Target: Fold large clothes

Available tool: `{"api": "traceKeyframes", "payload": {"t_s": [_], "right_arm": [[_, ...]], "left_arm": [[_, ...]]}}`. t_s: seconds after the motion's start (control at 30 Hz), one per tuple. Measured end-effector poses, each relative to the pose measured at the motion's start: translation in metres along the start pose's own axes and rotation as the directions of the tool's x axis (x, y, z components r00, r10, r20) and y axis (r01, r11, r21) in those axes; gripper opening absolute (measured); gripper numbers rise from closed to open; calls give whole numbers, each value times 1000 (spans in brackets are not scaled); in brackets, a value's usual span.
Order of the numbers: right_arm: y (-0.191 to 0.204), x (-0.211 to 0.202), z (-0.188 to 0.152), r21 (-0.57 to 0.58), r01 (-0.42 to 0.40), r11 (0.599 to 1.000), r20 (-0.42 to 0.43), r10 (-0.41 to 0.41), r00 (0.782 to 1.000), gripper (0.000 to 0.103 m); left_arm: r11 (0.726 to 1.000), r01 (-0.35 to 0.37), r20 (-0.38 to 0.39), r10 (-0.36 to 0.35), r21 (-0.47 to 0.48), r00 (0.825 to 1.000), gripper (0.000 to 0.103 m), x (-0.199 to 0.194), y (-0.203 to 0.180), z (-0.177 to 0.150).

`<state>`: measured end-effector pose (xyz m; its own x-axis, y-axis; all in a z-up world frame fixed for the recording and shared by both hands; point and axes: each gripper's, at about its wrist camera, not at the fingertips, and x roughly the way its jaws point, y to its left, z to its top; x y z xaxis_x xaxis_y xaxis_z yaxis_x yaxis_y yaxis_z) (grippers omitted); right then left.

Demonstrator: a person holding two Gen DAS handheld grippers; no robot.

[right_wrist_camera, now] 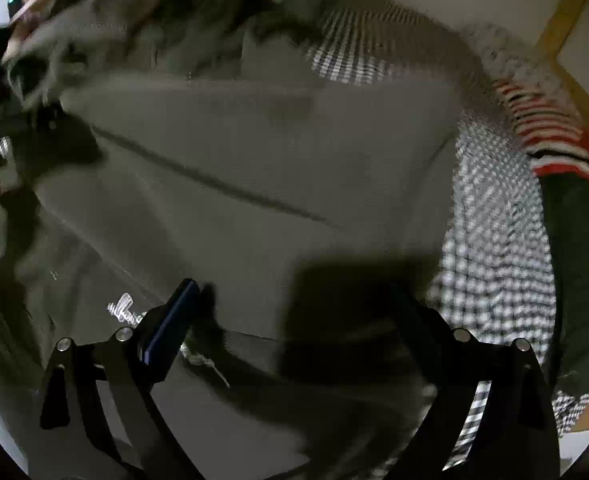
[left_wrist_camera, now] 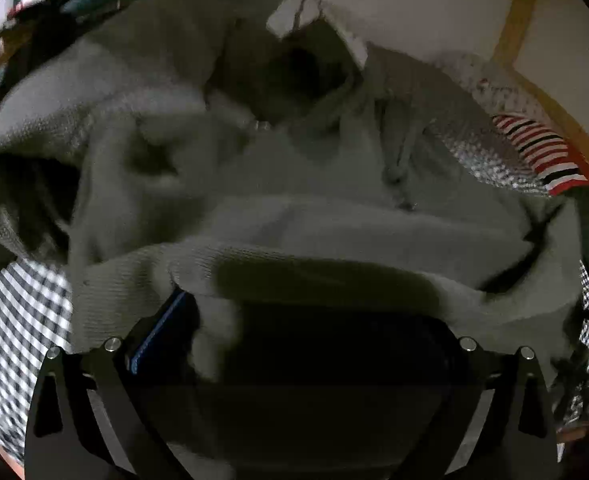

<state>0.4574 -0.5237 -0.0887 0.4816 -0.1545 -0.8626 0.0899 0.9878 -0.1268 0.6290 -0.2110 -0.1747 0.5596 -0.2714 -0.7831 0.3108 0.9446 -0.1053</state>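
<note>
Right wrist view shows my right gripper (right_wrist_camera: pixel 294 308) spread wide over the grey hoodie (right_wrist_camera: pixel 254 152) lying on the checked cloth (right_wrist_camera: pixel 498 220), so I risk pinching both layers; my left gripper (left_wrist_camera: pixel 314 304) is cloth-draped, grip unclear.

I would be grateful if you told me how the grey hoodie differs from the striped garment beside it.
The grey hoodie is plain; the striped garment carries red, white and black bands. The hoodie fills the view, crumpled, drawstrings showing; the striped garment shows only a small part at the edge. Both lie on the checked cloth.
</note>
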Motion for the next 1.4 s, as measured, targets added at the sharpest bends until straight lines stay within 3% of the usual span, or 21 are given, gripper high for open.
{"api": "traceKeyframes", "payload": {"t_s": [0.07, 0.13, 0.2, 0.3, 0.47, 0.57, 0.67, 0.77, 0.83, 0.9, 1.0, 1.07, 1.13, 1.2, 1.33, 1.4], "right_arm": [[-11, 16, 19, 49, 18, 999, -8, -18, 1000, 94], [-14, 45, 33, 43, 21, 999, -83, -17, 996, 94], [-15, 76, 42, 19, 68, 998, -129, -65, 989, 98], [-31, 96, 55, 84, 32, 996, -153, -19, 988, 100], [-28, 84, 63, 46, 52, 998, -196, -42, 980, 100], [-31, 55, 60, 51, 54, 997, -139, -46, 989, 100], [-23, 79, 43, -44, 52, 998, -223, -61, 973, 100], [-32, 88, 35, 7, 6, 1000, -204, -4, 979, 100], [-31, 86, 39, -5, 7, 1000, -212, -8, 977, 100], [-32, 83, 43, -20, 8, 1000, -211, -12, 977, 100], [-37, 59, 52, -10, -91, 996, -136, 89, 987, 100], [-44, 44, 66, 41, -214, 976, -73, 217, 973, 100], [-54, 40, 84, 102, -307, 946, -22, 311, 950, 100], [-61, 49, 109, 148, -364, 919, 16, 366, 930, 100], [-73, 88, 154, 240, -398, 886, 36, 402, 915, 100], [-78, 111, 173, 304, -418, 856, 29, 430, 902, 100]], "left_arm": [[993, -104, 10, 104, 52, 995, 98, 4, -6, 1], [987, -152, -36, 154, 60, 987, 98, 23, 0, 2], [989, -141, -48, 143, 48, 989, 98, 32, 8, 4], [992, -119, -42, 121, 52, 992, 98, 34, 15, 6], [992, -114, -45, 117, 60, 992, 98, 37, 17, 7], [992, -114, -44, 116, 52, 992, 98, 41, 18, 10], [991, -123, -31, 124, 48, 992, 99, 45, 16, 10], [989, -139, -21, 140, 54, 990, 99, 47, 12, 10], [991, -127, -22, 128, 52, 991, 99, 44, 13, 10], [994, -94, -23, 96, 54, 995, 99, 35, 13, 12], [997, -17, 65, 12, 71, 998, 98, 1, 13, 20], [994, 9, 165, -27, 111, 986, 98, -25, 9, 40], [989, 55, 198, -81, 136, 977, 98, -32, 5, 71], [986, 87, 173, -111, 144, 979, 98, -20, 2, 101], [978, 168, 43, -174, 122, 984, 98, 43, -10, 180], [979, 155, -1, -156, 131, 988, 98, 68, -21, 204]]}}
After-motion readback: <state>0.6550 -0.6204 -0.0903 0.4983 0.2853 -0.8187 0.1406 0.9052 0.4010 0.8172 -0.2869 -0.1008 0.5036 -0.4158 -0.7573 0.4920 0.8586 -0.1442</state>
